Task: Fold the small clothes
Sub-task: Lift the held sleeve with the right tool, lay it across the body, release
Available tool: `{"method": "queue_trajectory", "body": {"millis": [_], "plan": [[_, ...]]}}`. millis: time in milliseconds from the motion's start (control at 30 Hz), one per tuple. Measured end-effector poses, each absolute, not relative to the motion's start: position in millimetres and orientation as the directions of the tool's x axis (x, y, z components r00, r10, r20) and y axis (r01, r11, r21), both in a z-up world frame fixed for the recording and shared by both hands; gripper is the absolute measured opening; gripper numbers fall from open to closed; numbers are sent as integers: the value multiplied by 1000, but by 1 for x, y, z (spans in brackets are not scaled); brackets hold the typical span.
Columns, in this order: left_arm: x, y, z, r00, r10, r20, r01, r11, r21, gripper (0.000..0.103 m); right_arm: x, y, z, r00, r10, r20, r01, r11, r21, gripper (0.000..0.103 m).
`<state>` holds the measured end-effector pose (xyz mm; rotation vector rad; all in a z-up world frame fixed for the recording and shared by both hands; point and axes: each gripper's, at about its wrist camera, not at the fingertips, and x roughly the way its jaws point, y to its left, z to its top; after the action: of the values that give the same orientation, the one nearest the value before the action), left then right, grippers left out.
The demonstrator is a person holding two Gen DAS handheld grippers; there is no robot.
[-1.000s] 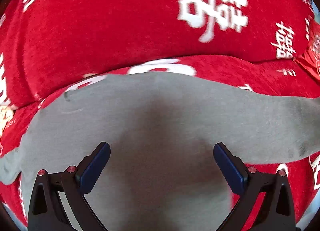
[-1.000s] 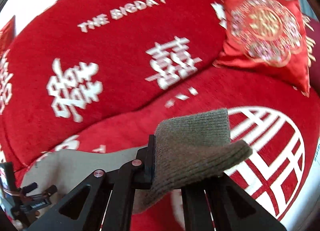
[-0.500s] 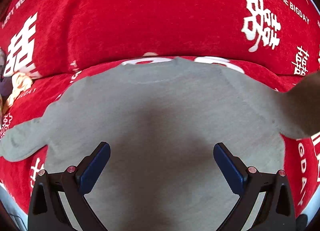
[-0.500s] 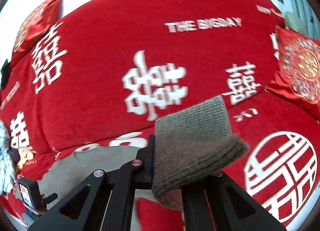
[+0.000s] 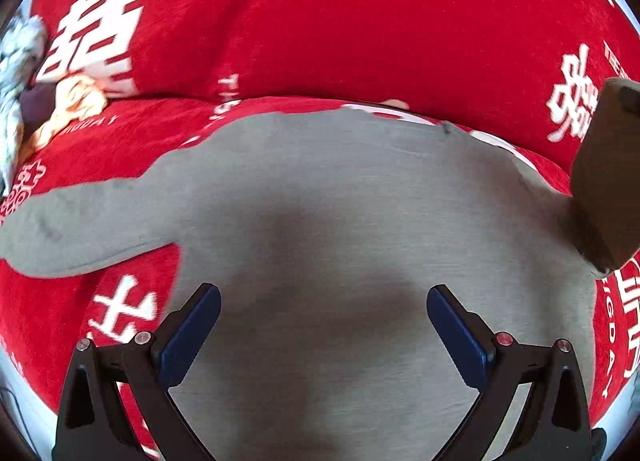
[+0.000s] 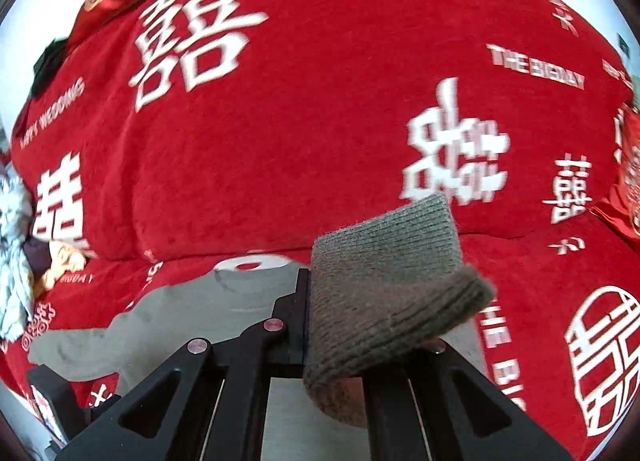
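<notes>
Grey sweater (image 5: 328,229), one; left gripper (image 5: 324,325) spread, right gripper (image 6: 308,321) seemingly clamps its cuff (image 6: 384,285).

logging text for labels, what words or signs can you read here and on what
"THE BIGDAY" on the red cover, backrest.
"HAPPY WEDDING" on the cover, far left; small and soft.
Large white double-happiness characters on the cover.
"BIGDAY", partly cut off, on the seat.
Nothing readable on the grey top or the cuff.
</notes>
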<state>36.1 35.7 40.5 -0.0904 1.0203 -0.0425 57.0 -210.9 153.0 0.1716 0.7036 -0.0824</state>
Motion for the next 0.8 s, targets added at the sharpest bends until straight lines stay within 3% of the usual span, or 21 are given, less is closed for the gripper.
{"method": "queue_trajectory", "body": {"millis": [633, 800], "plan": [[25, 129, 24, 526, -93, -845, -136, 972, -191, 103, 110, -45, 49, 606, 28, -795, -26, 1000, 15, 5], [15, 144, 22, 529, -101, -843, -163, 962, -218, 103, 111, -16, 25, 530, 105, -841, -116, 992, 51, 18]]}}
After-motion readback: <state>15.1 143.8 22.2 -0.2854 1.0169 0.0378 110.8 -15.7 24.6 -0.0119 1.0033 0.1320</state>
